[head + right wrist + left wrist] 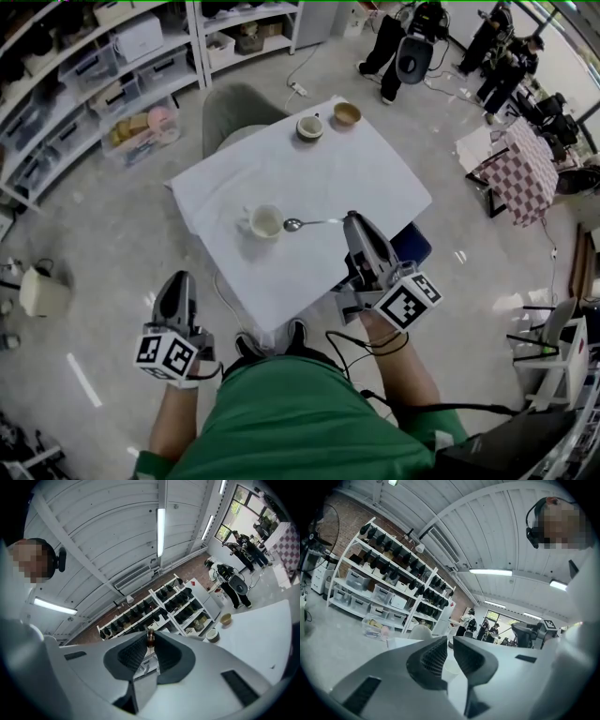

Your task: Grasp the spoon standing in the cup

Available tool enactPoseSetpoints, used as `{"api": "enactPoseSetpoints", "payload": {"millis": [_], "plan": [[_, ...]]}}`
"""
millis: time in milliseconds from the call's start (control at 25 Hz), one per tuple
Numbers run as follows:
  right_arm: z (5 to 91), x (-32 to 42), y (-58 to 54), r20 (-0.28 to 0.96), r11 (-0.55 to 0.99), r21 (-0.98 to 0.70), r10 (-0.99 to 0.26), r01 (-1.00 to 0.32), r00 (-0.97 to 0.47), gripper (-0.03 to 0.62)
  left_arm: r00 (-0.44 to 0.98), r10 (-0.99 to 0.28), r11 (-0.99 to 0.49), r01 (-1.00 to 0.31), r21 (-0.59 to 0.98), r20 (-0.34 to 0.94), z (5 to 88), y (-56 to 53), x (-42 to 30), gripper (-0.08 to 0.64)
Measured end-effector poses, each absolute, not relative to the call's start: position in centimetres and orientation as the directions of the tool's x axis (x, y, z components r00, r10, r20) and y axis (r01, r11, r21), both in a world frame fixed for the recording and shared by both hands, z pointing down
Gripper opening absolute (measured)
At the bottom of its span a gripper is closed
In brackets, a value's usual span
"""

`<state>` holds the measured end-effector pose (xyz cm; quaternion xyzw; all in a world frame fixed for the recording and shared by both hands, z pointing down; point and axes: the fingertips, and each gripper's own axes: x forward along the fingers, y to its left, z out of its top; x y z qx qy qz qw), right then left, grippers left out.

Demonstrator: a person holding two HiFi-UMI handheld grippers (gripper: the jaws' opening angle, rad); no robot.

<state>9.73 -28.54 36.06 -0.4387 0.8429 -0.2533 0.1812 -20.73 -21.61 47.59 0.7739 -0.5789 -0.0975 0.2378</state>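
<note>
A white cup (265, 222) stands on the white-clothed table (309, 178). The metal spoon (309, 223) is held about level, its bowl just right of the cup's rim and outside the cup. My right gripper (349, 221) is shut on the end of the spoon's handle. In the right gripper view the spoon (150, 641) shows end-on between the two pads. My left gripper (176, 292) hangs low to the left, off the table's near corner. Its jaws stand almost together with nothing between them.
Two bowls (309, 127) (347, 113) sit at the table's far edge, with a grey chair (239, 108) behind the far left side. Shelves with bins (103, 84) line the left wall. People stand at the back right, near a checkered table (520, 173).
</note>
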Motion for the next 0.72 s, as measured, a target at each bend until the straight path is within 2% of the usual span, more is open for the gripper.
{"api": "enactPoseSetpoints", "payload": {"millis": [720], "plan": [[35.9, 9.5, -28.1, -0.089, 0.51, -0.594, -0.811, -0.622, -0.579, 0.064, 0.284, -0.95, -0.189, -0.852, 0.489, 0.128, 47.5, -21.1, -20.9, 0.049]]}}
